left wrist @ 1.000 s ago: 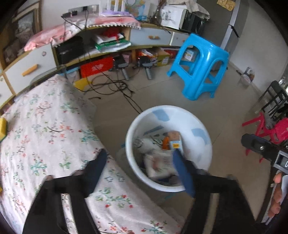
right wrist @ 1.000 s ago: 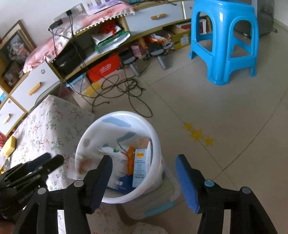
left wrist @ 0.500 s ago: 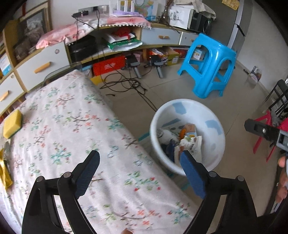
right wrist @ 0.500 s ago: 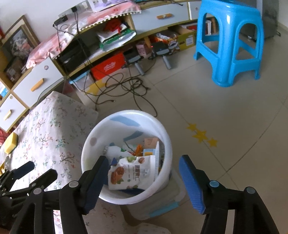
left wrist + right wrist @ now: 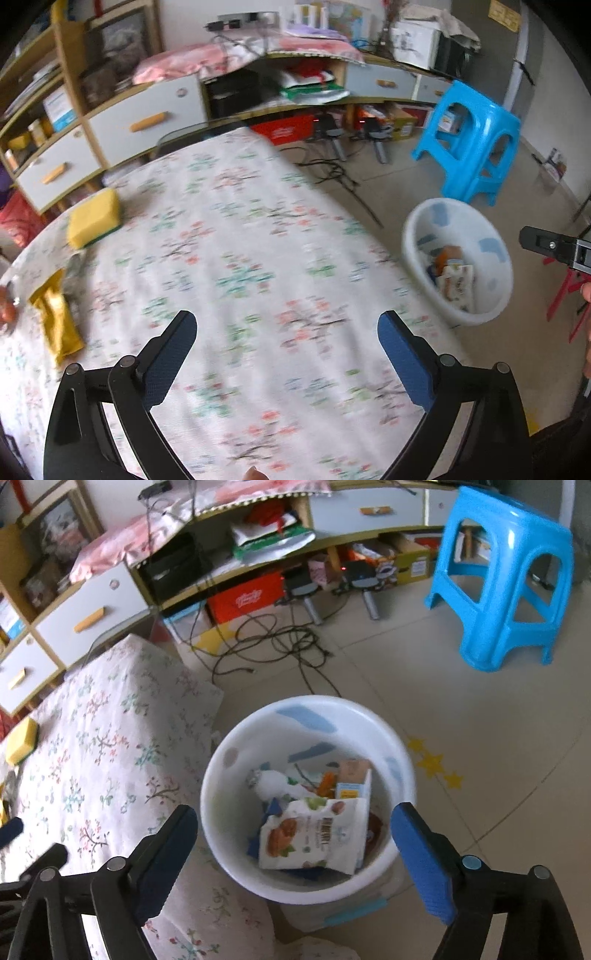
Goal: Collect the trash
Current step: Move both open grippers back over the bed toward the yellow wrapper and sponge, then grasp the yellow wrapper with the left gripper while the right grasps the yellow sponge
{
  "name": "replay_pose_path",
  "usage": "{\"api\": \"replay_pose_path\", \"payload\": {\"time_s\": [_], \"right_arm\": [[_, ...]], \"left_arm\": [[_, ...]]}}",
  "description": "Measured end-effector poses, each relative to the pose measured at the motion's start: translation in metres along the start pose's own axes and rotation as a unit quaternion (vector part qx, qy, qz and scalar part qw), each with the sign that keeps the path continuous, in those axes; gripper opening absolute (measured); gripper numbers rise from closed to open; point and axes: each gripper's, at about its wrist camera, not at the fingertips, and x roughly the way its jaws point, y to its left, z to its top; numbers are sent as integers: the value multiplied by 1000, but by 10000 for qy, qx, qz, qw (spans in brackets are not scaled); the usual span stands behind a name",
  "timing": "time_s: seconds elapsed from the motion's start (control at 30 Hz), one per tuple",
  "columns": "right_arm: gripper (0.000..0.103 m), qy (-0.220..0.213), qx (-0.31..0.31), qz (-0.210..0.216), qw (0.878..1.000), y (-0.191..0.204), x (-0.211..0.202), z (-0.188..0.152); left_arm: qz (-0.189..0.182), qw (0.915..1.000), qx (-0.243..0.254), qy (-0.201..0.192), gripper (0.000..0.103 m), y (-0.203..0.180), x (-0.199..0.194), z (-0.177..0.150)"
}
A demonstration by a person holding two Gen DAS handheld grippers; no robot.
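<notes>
My right gripper [image 5: 295, 838] has just been opening and holds nothing, poised above the white bin [image 5: 229, 755] where the snack bag [image 5: 314, 834] lies. My left gripper [image 5: 286, 345], also just widened and empty, hangs over the floral tablecloth [image 5: 236, 236]; a yellow wrapper [image 5: 55, 321] lies well left.

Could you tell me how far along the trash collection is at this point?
Done: the bin already holds a snack bag, a carton and other wrappers. In hand: nothing; the left tongs and right tongs have just been opening and are empty. Left: a yellow packet lies on the table beside a yellow sponge.
</notes>
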Motion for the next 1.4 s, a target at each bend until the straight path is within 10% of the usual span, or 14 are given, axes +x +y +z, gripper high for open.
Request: {"api": "replay_pose_path", "payload": {"time_s": [0.57,1.17,1.4], "right_arm": [[91,225,-711,79,9972,86,36,-1],[91,505,-1078,88,9928,153,79,-2],[91,578,-1296,89,9898,179,90,-8]], "left_arm": [[1115,9822,-1481,302,100,158,10,-25],[1085,9555,-2738,159,99,263,54,-34],[1162,9649,-2352,62,55,259,50,-30]]}}
